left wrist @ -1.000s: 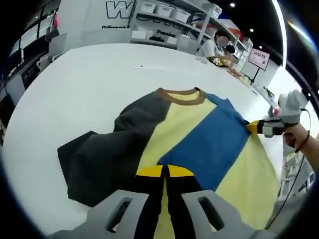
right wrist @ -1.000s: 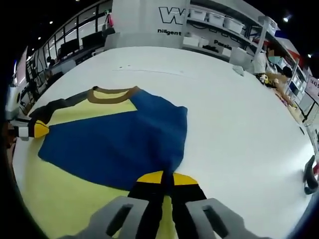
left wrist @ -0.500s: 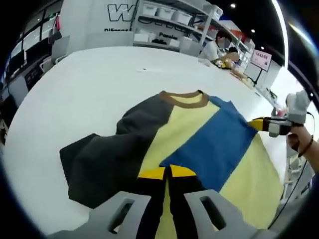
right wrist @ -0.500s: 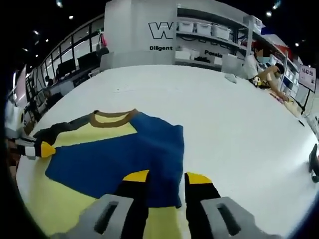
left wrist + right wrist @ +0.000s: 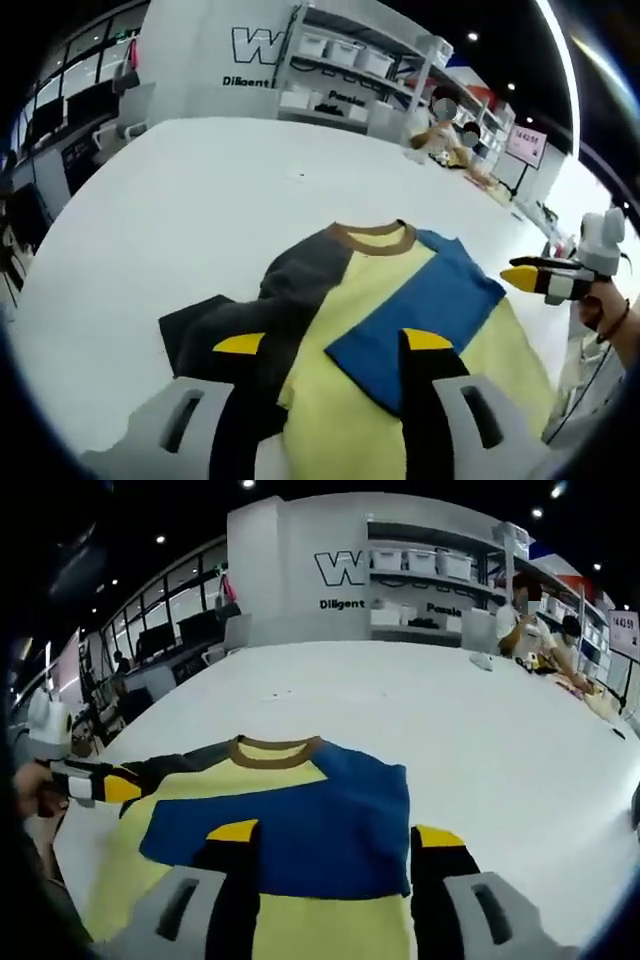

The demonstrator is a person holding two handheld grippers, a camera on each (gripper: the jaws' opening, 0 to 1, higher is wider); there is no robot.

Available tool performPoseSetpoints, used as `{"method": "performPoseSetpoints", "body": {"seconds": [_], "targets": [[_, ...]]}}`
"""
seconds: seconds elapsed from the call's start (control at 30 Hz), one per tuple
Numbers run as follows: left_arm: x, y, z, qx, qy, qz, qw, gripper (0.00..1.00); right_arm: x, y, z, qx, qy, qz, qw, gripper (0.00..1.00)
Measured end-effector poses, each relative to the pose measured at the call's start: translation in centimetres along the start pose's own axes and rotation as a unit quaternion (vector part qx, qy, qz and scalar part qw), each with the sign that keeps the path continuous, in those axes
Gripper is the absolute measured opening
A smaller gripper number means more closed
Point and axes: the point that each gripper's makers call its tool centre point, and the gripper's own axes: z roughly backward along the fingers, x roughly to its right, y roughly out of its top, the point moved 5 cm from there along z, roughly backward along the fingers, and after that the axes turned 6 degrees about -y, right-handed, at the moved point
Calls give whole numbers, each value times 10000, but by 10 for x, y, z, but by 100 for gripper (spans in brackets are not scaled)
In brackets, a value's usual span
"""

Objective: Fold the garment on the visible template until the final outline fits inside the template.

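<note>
On white table (image 5: 150, 200): garment (image 5: 400, 300), blue sleeve folded inward; left hand-held gripper (image 5: 335, 345) and right hand-held gripper (image 5: 330, 835) spread wide, empty.

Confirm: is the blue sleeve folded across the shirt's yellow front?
Yes, the blue sleeve lies flat across the yellow front of the shirt.

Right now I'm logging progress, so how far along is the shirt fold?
Done: the blue sleeve lies folded across the yellow body. In hand: nothing; the left gripper and right gripper are both open above the shirt. Left: the dark grey sleeve lies spread out on the white table, unfolded.
</note>
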Motion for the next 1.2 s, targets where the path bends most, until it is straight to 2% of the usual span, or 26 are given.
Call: {"method": "performPoseSetpoints", "body": {"seconds": [0.13,0.27,0.4,0.5,0.6,0.7,0.8,0.97,1.1,1.2], "targets": [[-6,-1,9,65,93,12,9999,73,-6,-1,8,-4,73,7,10000,74],[-12,-2,15,92,111,78,9999,80,-9,-2,16,3,142,70,9999,80],[-17,-4,24,74,108,274,9995,82,-14,-3,24,21,325,-174,9993,87],[-22,-7,27,71,149,343,9993,89,-16,-5,30,-17,418,-284,9987,90],[-35,-14,28,-69,313,540,9980,86,-17,-11,36,-73,449,-213,9987,91],[-43,-15,31,-10,349,710,9969,84,-16,-15,41,-119,405,-136,9990,89],[-51,-17,33,-20,393,922,9950,79,-13,-17,44,-102,363,-261,9989,88],[-63,-17,30,15,359,1210,9920,69,-10,-20,46,-128,292,-339,9989,85],[-70,-18,31,45,379,1202,9920,56,-6,-21,48,-127,236,-396,9989,83],[-74,-19,35,193,322,1313,9906,50,-4,-21,49,-127,211,-439,9987,82]]}}
